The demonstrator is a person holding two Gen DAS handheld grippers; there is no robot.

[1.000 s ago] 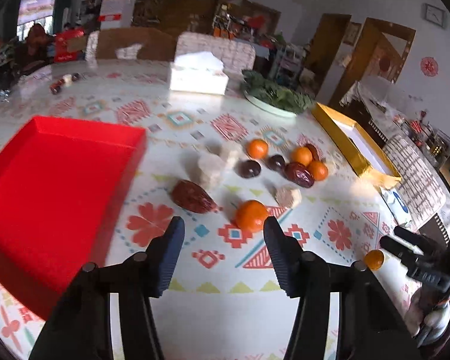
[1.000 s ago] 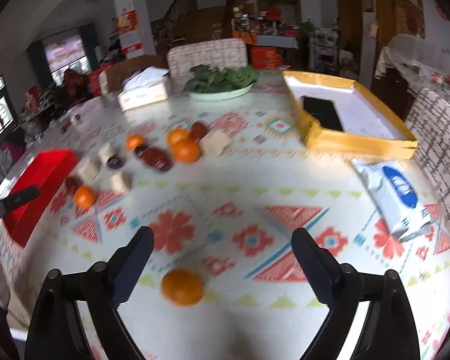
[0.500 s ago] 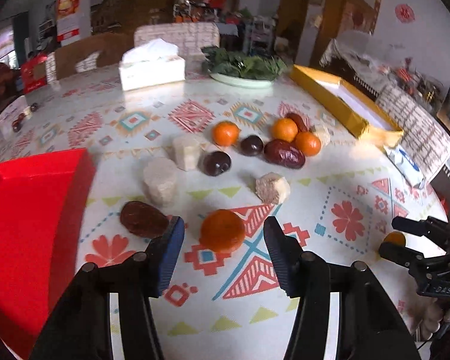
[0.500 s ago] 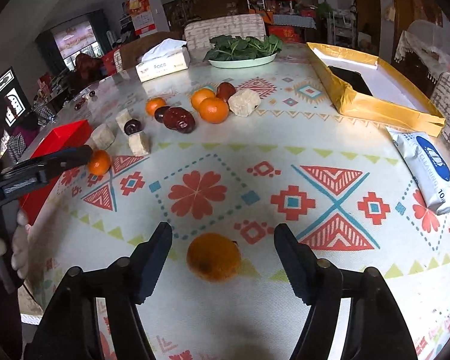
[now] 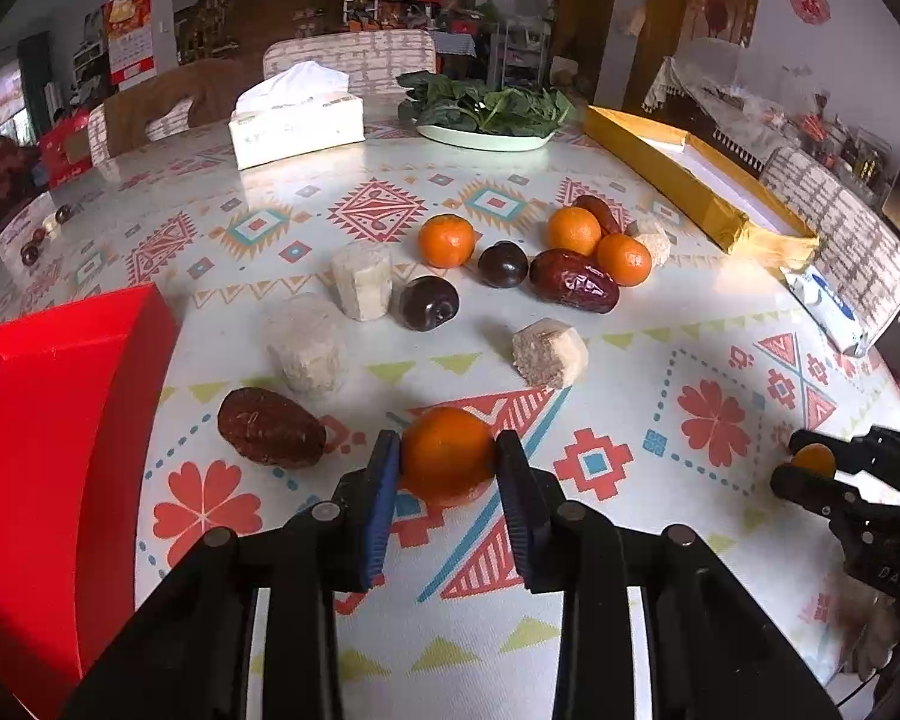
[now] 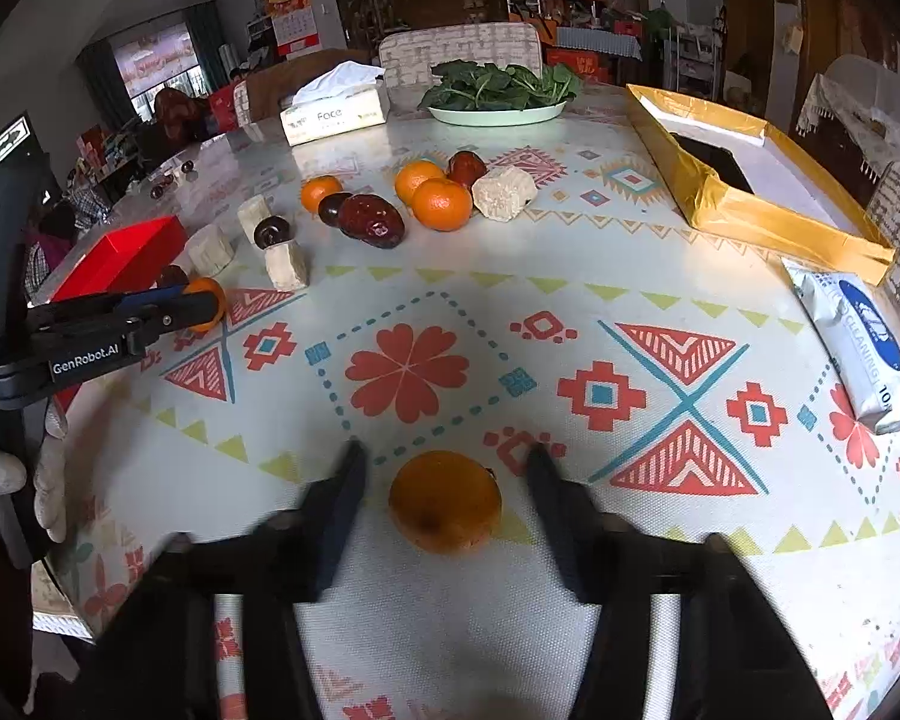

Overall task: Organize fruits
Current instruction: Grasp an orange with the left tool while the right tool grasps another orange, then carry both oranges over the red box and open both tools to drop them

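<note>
My left gripper (image 5: 448, 457) is shut on a mandarin (image 5: 447, 450) that rests on the patterned tablecloth; it also shows in the right wrist view (image 6: 207, 312). My right gripper (image 6: 447, 459) is open, its fingers on either side of another mandarin (image 6: 445, 501) without touching it. A red tray (image 5: 48, 450) lies at the left. More mandarins (image 5: 447, 240), red dates (image 5: 573, 288), dark plums (image 5: 429, 303) and beige blocks (image 5: 306, 342) lie in the middle of the table. A yellow box (image 6: 744, 180) stands at the right.
A tissue box (image 5: 297, 120) and a plate of greens (image 5: 486, 114) stand at the back. A wipes pack (image 6: 858, 342) lies near the right edge. Chairs stand behind the table.
My left gripper moved forward and closed on the near mandarin. My right gripper moved down around the other mandarin and its fingers narrowed.
</note>
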